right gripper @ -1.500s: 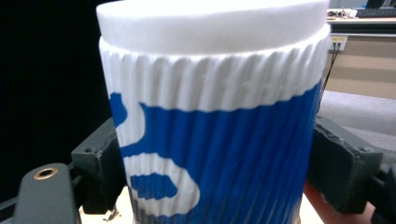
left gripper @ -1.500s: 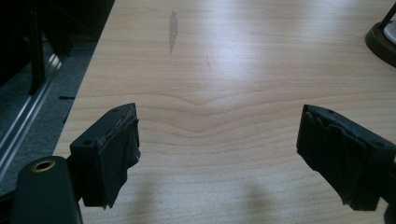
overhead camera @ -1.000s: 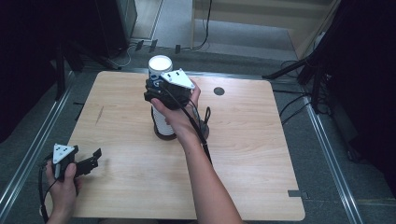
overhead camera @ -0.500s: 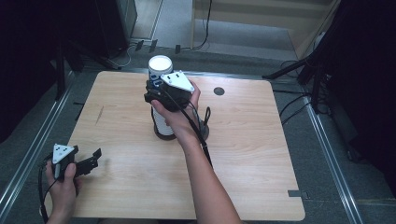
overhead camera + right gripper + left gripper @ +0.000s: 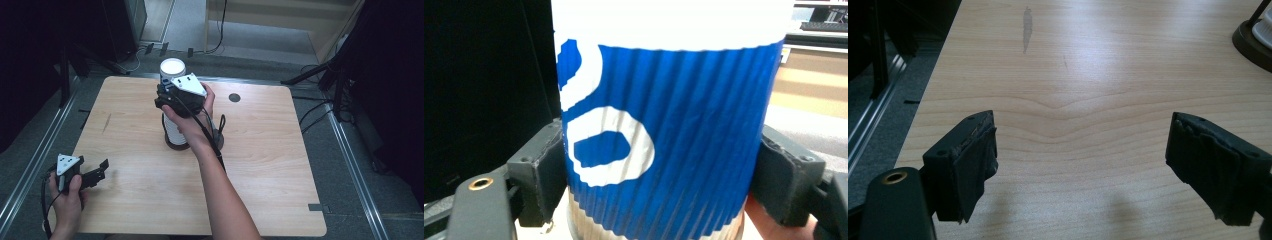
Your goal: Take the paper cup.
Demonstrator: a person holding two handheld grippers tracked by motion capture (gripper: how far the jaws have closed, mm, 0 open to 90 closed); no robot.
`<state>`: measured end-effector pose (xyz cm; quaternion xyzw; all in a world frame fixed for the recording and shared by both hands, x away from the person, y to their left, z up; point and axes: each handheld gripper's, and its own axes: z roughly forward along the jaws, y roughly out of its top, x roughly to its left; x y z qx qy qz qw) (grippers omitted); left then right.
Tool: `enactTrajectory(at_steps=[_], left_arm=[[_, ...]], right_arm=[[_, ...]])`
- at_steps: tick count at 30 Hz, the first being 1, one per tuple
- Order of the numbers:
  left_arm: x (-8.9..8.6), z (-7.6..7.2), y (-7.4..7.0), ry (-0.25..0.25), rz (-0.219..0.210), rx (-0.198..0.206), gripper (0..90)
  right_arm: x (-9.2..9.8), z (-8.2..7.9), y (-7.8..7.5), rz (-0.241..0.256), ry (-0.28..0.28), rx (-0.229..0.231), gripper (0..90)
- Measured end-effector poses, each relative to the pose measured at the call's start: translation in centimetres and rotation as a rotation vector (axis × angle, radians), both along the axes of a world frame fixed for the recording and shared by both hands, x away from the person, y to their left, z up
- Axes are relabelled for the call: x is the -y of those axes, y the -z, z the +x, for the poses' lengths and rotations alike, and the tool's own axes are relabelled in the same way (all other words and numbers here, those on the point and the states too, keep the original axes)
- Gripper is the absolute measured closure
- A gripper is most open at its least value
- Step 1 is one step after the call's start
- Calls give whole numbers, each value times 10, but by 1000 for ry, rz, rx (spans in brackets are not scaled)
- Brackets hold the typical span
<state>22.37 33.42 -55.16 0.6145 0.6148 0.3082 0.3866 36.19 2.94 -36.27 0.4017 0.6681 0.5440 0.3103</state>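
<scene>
A wooden table (image 5: 280, 175) stands on a grey floor. Near the middle of it, a bit toward the far edge, is a tall stack of paper cups (image 5: 173, 131) on a dark round base (image 5: 175, 143). The top cup (image 5: 664, 120) is blue with white shapes and a white rim.

The right gripper (image 5: 167, 95) is up high at the top of the stack. Its two black jaws press on the two sides of the blue cup, one on each side, so it is pinching the cup. The person's right hand (image 5: 192, 112) holds this gripper, and the arm reaches in from the near edge.

The left gripper (image 5: 97, 172) sits low by the near left corner of the table, well apart from the stack. The left hand (image 5: 67, 192) holds it. Its jaws are spread wide with nothing between them, just bare wood.

A small dark round hole (image 5: 234, 97) is in the table near the far edge, to the right of the stack.
</scene>
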Motion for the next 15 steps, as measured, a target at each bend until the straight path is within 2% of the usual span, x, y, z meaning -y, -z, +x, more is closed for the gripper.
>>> enactTrajectory(at_steps=[3,15], left_arm=[[0,0,0,2,2,-1,141],[0,0,0,-1,-2,0,141]], right_arm=[[0,-1,-5,16,2,15,198],[1,-1,-28,20,5,45,198]])
